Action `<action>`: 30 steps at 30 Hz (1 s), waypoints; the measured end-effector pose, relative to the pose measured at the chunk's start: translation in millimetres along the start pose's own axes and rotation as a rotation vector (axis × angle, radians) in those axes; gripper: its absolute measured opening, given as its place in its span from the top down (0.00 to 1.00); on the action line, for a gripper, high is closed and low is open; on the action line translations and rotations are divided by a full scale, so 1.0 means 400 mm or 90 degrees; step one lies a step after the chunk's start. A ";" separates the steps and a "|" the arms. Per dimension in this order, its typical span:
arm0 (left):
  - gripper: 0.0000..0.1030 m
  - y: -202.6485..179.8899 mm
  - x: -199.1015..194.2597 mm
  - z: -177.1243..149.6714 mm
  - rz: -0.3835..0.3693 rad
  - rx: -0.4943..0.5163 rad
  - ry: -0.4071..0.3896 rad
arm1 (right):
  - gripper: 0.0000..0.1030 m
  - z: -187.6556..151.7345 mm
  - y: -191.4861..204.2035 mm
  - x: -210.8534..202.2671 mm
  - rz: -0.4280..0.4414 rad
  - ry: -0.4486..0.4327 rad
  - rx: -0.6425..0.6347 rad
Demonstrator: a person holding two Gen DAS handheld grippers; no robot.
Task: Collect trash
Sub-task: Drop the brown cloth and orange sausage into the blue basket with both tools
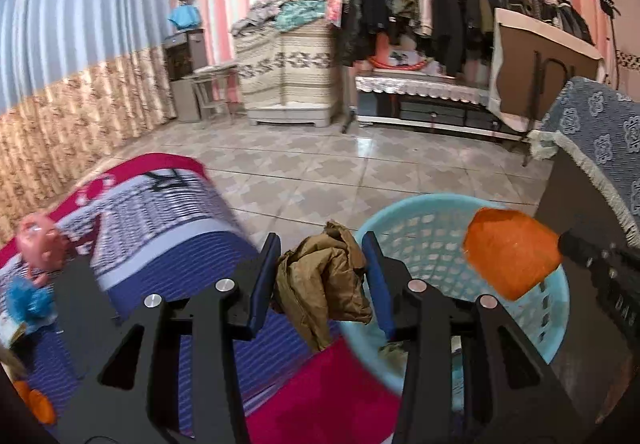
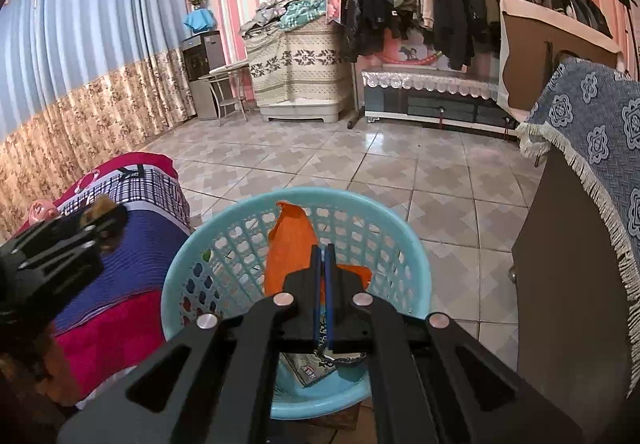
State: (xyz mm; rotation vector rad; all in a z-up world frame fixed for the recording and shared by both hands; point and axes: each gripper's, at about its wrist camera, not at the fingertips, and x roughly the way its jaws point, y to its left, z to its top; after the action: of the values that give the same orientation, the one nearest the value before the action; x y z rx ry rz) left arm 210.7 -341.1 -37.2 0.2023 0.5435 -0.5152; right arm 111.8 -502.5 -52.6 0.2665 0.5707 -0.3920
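Note:
My left gripper (image 1: 321,244) is shut on a crumpled brown paper wrapper (image 1: 324,284), which it holds above the bed's edge just left of the light blue plastic basket (image 1: 420,200). My right gripper (image 2: 323,249) is shut on a flat orange scrap (image 2: 292,244) and holds it over the basket (image 2: 248,204). In the left wrist view the orange scrap (image 1: 512,256) hangs above the basket's right side. A printed wrapper (image 2: 316,368) lies on the basket's bottom. The brown wrapper (image 2: 106,212) shows at the left of the right wrist view.
A bed with a blue, white and red blanket (image 1: 168,228) lies to the left, with a pink doll (image 1: 42,240) on it. A dark cabinet under a blue fringed cloth (image 2: 592,172) stands right of the basket. Tiled floor (image 2: 360,164) stretches to a clothes rack (image 2: 460,8).

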 end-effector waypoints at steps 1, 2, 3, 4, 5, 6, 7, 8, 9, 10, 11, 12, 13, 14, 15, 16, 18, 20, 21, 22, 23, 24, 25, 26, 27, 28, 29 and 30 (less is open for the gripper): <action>0.58 -0.012 0.014 0.008 -0.010 0.003 0.003 | 0.98 -0.001 0.001 0.001 -0.002 0.001 0.003; 0.55 -0.019 0.022 0.012 -0.014 0.004 0.002 | 0.98 -0.002 -0.001 0.002 -0.002 0.002 0.006; 0.52 -0.033 0.036 0.020 -0.021 0.009 0.002 | 0.98 -0.003 -0.004 0.005 -0.002 0.003 0.010; 0.46 -0.041 0.049 0.026 -0.023 0.012 0.006 | 0.98 -0.004 -0.006 0.007 -0.002 0.004 0.012; 0.42 -0.045 0.059 0.028 -0.021 0.011 0.009 | 0.98 -0.004 -0.007 0.009 -0.002 0.005 0.013; 0.40 -0.047 0.071 0.034 -0.022 0.008 0.014 | 0.98 -0.005 -0.008 0.014 -0.002 0.007 0.013; 0.36 -0.048 0.079 0.036 -0.023 0.006 0.016 | 0.98 -0.006 -0.011 0.017 -0.002 0.009 0.014; 0.31 -0.044 0.084 0.041 -0.020 0.000 0.015 | 0.98 -0.008 -0.013 0.020 -0.001 0.011 0.015; 0.27 -0.040 0.085 0.043 -0.011 -0.003 0.012 | 0.98 -0.010 -0.014 0.024 -0.001 0.014 0.016; 0.21 -0.030 0.082 0.045 0.001 -0.007 0.005 | 0.98 -0.010 -0.015 0.026 0.000 0.015 0.016; 0.16 -0.019 0.078 0.046 0.010 -0.013 0.000 | 0.98 -0.010 -0.015 0.027 0.000 0.016 0.017; 0.14 -0.008 0.073 0.046 0.018 -0.018 -0.005 | 0.98 -0.011 -0.013 0.029 0.001 0.016 0.017; 0.12 0.011 0.067 0.044 0.030 -0.026 -0.009 | 0.98 -0.011 -0.012 0.029 0.002 0.016 0.017; 0.12 0.025 0.062 0.043 0.036 -0.029 -0.010 | 0.98 -0.011 -0.010 0.031 0.003 0.016 0.017; 0.12 0.041 0.057 0.041 0.044 -0.033 -0.011 | 0.98 -0.012 -0.006 0.032 0.004 0.016 0.015; 0.11 0.053 0.052 0.040 0.052 -0.036 -0.012 | 0.98 -0.011 -0.001 0.036 0.005 0.016 0.013; 0.09 0.088 0.036 0.031 0.072 -0.046 -0.014 | 0.98 -0.013 0.011 0.041 0.008 0.014 0.012; 0.08 0.126 0.016 0.018 0.092 -0.055 -0.018 | 0.98 -0.015 0.020 0.045 0.012 0.012 0.010; 0.08 0.143 0.004 0.013 0.101 -0.059 -0.020 | 0.98 -0.011 0.022 0.049 0.013 0.008 0.010; 0.08 0.158 -0.005 0.008 0.107 -0.062 -0.021 | 0.97 -0.009 0.030 0.054 0.016 0.002 0.008; 0.08 0.171 -0.016 0.004 0.114 -0.066 -0.022 | 0.97 -0.006 0.035 0.057 0.016 -0.003 0.006; 0.08 0.186 -0.025 0.000 0.120 -0.070 -0.022 | 0.97 -0.004 0.043 0.062 0.013 -0.009 0.004; 0.08 0.206 -0.041 -0.008 0.128 -0.076 -0.020 | 0.97 -0.003 0.048 0.067 0.013 -0.009 0.004; 0.07 0.216 -0.049 -0.013 0.131 -0.079 -0.018 | 0.96 -0.003 0.052 0.074 0.012 -0.007 0.005; 0.07 0.229 -0.064 -0.021 0.135 -0.083 -0.017 | 0.96 -0.004 0.059 0.083 0.011 0.000 0.006; 0.07 0.243 -0.078 -0.028 0.140 -0.085 -0.018 | 0.93 -0.004 0.063 0.087 0.012 0.003 0.005; 0.05 0.260 -0.097 -0.035 0.147 -0.086 -0.021 | 0.80 -0.006 0.069 0.090 0.011 0.007 0.000; 0.05 0.275 -0.112 -0.042 0.153 -0.086 -0.023 | 0.70 -0.008 0.075 0.089 0.007 0.006 -0.007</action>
State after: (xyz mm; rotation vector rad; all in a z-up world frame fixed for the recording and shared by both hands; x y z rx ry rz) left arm 227.5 -223.1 -21.8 0.1274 0.5092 -0.2465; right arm 150.7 -484.6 -71.4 0.2617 0.5801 -0.3768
